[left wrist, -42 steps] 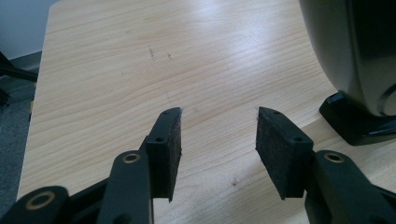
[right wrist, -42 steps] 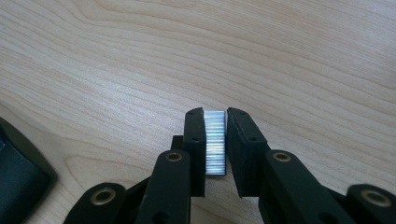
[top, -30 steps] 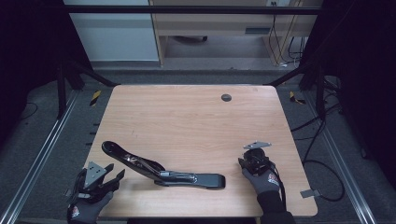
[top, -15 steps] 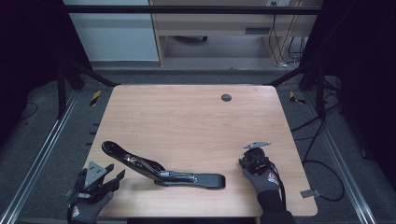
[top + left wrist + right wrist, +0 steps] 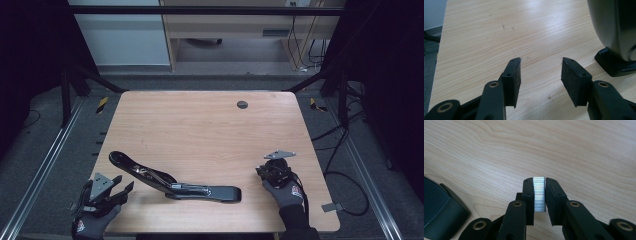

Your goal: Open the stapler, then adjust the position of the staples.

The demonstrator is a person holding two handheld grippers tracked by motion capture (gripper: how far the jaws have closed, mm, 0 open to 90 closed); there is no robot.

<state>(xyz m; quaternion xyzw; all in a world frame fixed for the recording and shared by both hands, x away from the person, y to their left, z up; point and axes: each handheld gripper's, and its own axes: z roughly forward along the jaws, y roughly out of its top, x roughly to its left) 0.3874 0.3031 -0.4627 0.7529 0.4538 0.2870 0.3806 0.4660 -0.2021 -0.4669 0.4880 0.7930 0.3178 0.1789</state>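
Note:
A black stapler [image 5: 175,186] lies flipped open near the table's front edge, its top arm [image 5: 135,170] raised toward the left. My left gripper [image 5: 124,183] rests at the front left corner beside that arm, open with bare wood between its pads [image 5: 541,72]; the stapler's dark end [image 5: 614,32] looms at that view's right. My right gripper [image 5: 270,167] sits to the right of the stapler. Its jaws have just been closing and now press on a silvery strip of staples [image 5: 539,193], held upright between the pads [image 5: 539,180]. A stapler corner [image 5: 439,215] shows at lower left.
The light wooden table [image 5: 200,125] has a small round dark cap [image 5: 242,104] near its far edge. Dark floor, metal rails and cables surround the table, with cabinets beyond.

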